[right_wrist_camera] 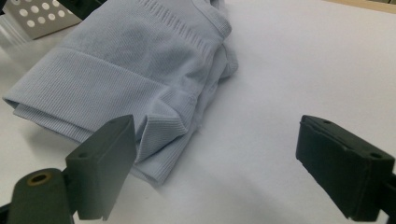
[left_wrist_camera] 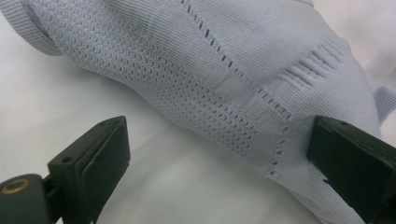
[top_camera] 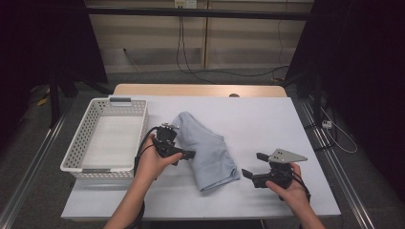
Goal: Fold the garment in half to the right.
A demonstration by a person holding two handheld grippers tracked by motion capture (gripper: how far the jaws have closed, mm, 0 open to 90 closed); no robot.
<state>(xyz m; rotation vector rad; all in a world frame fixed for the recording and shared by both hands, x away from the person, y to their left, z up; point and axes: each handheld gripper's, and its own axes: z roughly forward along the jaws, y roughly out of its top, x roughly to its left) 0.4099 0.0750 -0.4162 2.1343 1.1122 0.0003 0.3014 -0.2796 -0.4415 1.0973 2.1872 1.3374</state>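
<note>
The counter (top_camera: 267, 119) wore a white cover, its wooden far edge left bare. On it lay a folded pale blue garment (top_camera: 207, 150) near the middle and a white perforated basket (top_camera: 81, 143) at the left.

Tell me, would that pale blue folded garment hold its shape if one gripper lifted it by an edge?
Probably not: the pale blue garment is thin ribbed knit, folded in loose layers, so it would likely droop and unfold. It looks light, and should not roll.
</note>
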